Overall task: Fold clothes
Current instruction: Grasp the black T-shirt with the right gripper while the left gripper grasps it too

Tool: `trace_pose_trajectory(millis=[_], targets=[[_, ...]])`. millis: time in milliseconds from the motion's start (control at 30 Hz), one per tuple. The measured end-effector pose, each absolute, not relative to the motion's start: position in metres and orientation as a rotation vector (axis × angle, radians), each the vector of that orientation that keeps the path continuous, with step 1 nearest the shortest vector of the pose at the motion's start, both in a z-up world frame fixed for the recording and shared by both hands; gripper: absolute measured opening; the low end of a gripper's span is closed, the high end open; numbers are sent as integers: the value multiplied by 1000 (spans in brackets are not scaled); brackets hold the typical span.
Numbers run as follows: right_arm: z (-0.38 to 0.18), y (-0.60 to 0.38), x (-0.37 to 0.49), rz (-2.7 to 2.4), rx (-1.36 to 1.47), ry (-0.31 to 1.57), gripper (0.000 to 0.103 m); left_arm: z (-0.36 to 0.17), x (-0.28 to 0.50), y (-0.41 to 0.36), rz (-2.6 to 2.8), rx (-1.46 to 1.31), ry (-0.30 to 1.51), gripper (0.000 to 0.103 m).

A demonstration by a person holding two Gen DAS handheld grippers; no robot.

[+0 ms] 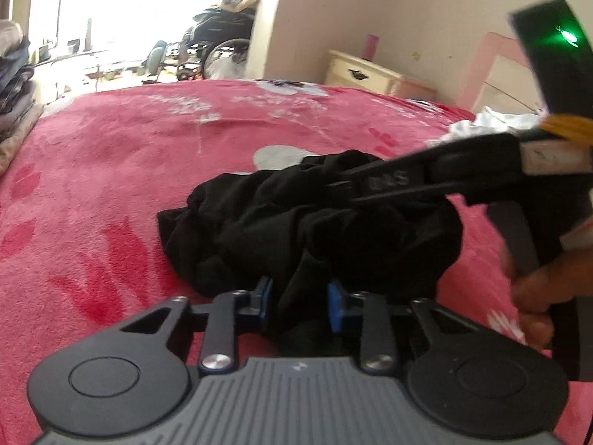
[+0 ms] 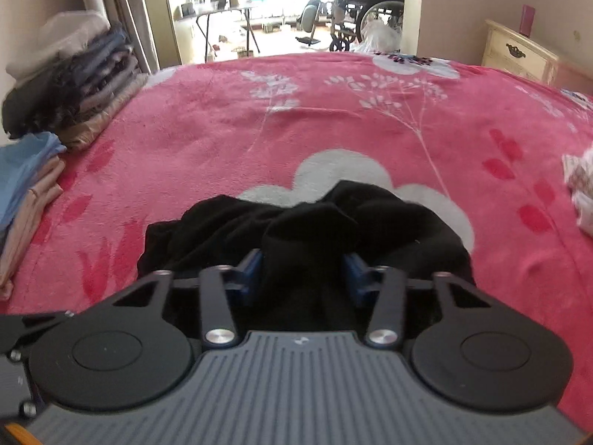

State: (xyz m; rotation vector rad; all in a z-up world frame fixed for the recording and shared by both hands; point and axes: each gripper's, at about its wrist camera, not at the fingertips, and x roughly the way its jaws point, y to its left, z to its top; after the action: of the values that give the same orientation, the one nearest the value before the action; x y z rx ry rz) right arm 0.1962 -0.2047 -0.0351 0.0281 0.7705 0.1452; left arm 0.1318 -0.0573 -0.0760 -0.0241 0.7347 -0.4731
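The crumpled black fabric garment [image 2: 307,230] lies bunched on the pink floral fleece blanket [image 2: 333,111], its long axis running left to right across both wrist views. Both tools address its near edge. The left gripper [image 1: 301,302] stands at the near edge with a fold of cloth between its 2 blue pads [image 1: 335,306]; the jaws are clenched on that fold. The right gripper [image 2: 303,276] sits just to the right, likewise clamped on a raised fold. Judgement: with 2 holds side by side, the next move calls for drawing them apart along the long axis.
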Motion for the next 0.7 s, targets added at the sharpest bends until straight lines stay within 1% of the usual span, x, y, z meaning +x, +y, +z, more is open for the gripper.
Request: trace_pose_trajectory(millis=[33, 167, 267, 367, 433, 467, 500, 567, 600, 667, 700], targets=[[-31, -209, 184, 137, 38, 761, 13, -74, 126, -58, -492, -13, 723, 21], [-25, -230, 137, 80, 76, 759, 6, -68, 101, -65, -619, 44, 680, 18], [-37, -248, 102, 17, 110, 819, 5, -70, 81, -74, -727, 55, 710, 14], [-57, -265, 71, -42, 164, 905, 5, -76, 54, -88, -797, 143, 709, 14], [-56, -272, 55, -59, 183, 903, 5, -79, 43, -93, -848, 170, 737, 14], [-51, -274, 50, -55, 196, 876, 8, -80, 39, -93, -867, 161, 764, 14], [-43, -275, 48, -45, 202, 840, 8, -81, 37, -92, -878, 152, 785, 15], [-28, -268, 54, 11, 174, 774, 12, -81, 26, -85, -870, 148, 797, 21], [-21, -261, 61, 45, 149, 747, 16, -81, 21, -80, -851, 145, 797, 23], [-11, -243, 80, 104, 94, 714, 35, -80, 18, -69, -805, 124, 805, 26], [-8, -231, 91, 140, 60, 701, 41, -80, 17, -61, -779, 102, 816, 26]])
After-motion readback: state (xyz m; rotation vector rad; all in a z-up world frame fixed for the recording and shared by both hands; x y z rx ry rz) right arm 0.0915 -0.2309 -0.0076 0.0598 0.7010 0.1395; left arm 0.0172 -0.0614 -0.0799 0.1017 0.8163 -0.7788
